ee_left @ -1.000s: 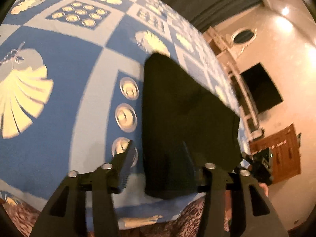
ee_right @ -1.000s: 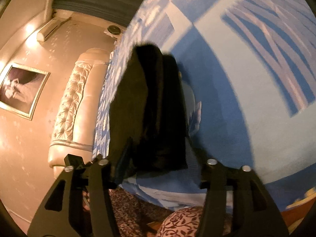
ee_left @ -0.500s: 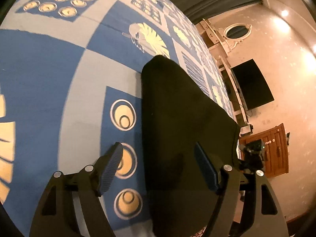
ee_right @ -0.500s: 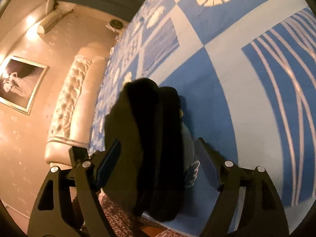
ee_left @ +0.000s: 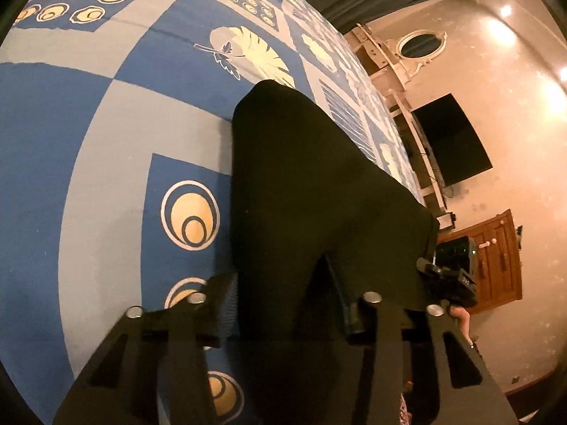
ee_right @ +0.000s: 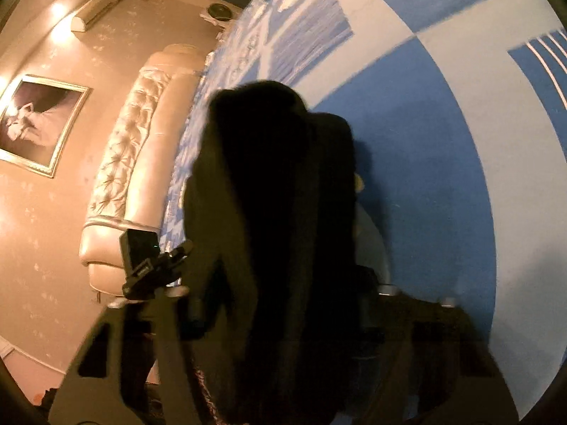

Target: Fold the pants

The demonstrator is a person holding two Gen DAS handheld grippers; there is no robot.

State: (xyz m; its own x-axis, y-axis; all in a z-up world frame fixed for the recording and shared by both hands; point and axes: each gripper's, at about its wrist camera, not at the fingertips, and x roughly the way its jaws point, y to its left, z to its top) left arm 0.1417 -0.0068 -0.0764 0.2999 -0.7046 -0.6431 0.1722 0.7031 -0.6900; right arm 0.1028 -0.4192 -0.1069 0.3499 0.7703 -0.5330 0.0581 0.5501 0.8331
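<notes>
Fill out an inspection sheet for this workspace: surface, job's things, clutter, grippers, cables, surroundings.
Surface: blue and grey patterned bedspread with cream leaf and ring motifs, lying smooth.
Job's things: black fabric pants, folded into a thick bundle on the bedspread near the bed's edge.
Clutter: nothing seen on the bedspread besides the pants.
Grippers: left gripper has its fingers on either side of the pants' near end; right gripper likewise straddles the bundle, blurred. Whether either one pinches the cloth cannot be told.
Cables: thin wires hang below the dark wall-mounted screen.
Surroundings: cream tufted headboard, framed picture, wooden cabinet, oval wall mirror.
</notes>
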